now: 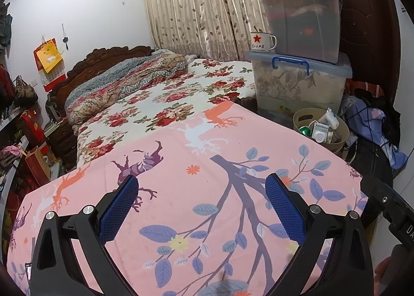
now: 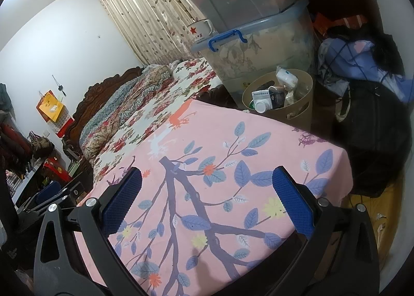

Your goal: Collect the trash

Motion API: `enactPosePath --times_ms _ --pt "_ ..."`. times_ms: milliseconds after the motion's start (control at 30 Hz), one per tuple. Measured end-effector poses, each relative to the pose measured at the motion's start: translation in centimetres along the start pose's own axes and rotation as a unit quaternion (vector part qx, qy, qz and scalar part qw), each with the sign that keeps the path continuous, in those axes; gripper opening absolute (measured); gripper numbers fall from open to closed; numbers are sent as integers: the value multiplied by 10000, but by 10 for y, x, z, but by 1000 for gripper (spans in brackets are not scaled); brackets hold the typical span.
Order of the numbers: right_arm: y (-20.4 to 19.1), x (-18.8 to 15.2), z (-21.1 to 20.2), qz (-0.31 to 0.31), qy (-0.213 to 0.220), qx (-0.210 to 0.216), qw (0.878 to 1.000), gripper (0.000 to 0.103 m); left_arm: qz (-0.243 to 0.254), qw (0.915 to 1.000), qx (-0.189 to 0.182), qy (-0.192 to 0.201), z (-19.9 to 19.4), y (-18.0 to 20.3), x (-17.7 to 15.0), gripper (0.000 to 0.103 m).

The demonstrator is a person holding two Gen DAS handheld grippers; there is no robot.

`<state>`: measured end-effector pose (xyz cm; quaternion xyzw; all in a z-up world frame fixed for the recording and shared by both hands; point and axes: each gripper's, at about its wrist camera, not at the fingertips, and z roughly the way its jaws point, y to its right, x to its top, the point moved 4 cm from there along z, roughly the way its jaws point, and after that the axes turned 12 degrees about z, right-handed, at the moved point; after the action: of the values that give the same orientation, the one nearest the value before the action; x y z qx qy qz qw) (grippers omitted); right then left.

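- Our left gripper (image 1: pixel 201 184) has its blue-padded fingers (image 1: pixel 119 208) spread wide with nothing between them; only the pink cloth (image 1: pixel 196 192) with its branch and leaf print lies under and ahead of them.
- Our right gripper (image 2: pixel 207 179) is likewise wide open and empty, above the same pink cloth (image 2: pixel 233 166).
- The trash sits in a beige bin (image 1: pixel 341 135), beyond the far edge of the cloth and off to the right of the left fingers. In it we see a white bottle (image 1: pixel 318 136), a white packet (image 1: pixel 331 116) and something green (image 1: pixel 304 130).
- From the right gripper, the bin (image 2: pixel 302 112) is straight ahead past the cloth's far edge, nearer the right finger than the left.
- Just behind the bin stands a stack of clear storage boxes (image 1: pixel 300 78), with a white mug (image 1: pixel 261 41) bearing a red star on the lower box's lid.
- A bed with a flowered sheet (image 1: pixel 181 94) stretches away ahead of the left finger.
- Dark bags and clothes (image 2: pixel 372 120) are piled to the right of the bin.
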<state>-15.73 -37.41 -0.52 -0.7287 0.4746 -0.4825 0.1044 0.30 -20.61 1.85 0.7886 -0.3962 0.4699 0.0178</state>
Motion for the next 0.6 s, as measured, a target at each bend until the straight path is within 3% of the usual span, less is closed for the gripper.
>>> enactPosePath --times_ms 600 --pt "2 -4 3 43 -102 -36 9999 100 22 10000 -22 -78 3 2 -4 95"
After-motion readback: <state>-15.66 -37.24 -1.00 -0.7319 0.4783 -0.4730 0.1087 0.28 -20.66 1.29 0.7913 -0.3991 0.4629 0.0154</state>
